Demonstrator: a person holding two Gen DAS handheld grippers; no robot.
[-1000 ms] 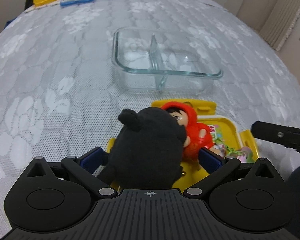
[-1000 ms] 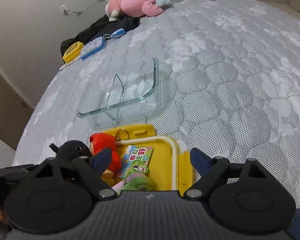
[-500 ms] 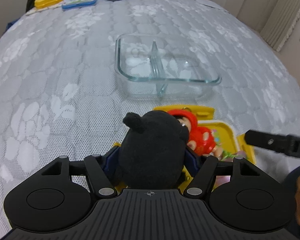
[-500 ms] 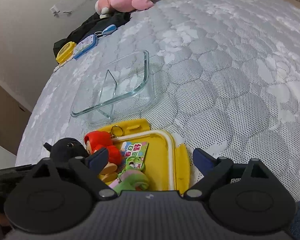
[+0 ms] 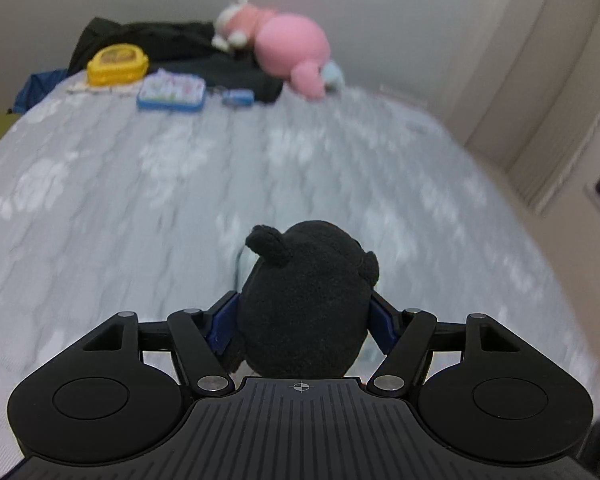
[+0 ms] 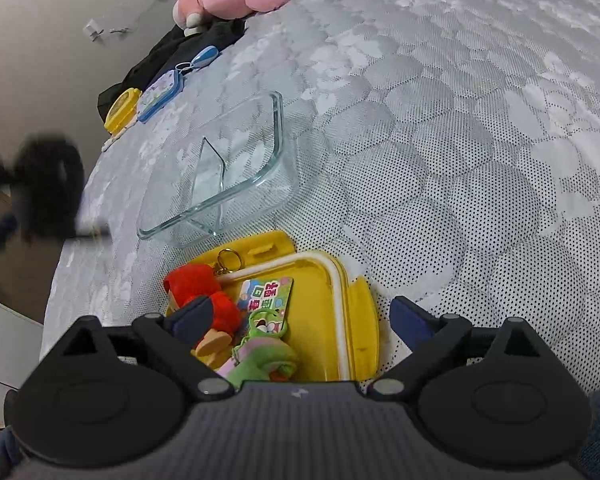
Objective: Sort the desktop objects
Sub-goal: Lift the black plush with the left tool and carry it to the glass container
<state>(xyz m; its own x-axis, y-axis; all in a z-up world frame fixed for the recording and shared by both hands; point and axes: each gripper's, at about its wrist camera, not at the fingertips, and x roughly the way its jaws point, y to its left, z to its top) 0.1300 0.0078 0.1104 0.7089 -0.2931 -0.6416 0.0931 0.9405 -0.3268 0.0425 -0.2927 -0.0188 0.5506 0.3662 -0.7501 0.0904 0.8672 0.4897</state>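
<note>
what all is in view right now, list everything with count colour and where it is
black plush toy: 1, black, clamped between the left gripper's pads, lifted above the bed
glass container: 1, clear, two compartments, both bare, mid-bed
yellow tray: 1, yellow with white rim, near edge of the bed
red-hooded doll: 1, red, in the tray with a key ring
card: 1, green and pink print, in the tray
green plush charm: 1, green and pink, in the tray
pink plush: 1, pink, far end
yellow box: 1, far end
blue case: 1, far end
bedspread: 1, grey, floral
left gripper: shut on the toy
right gripper: jaws opening over the tray, gripping nothing
</note>
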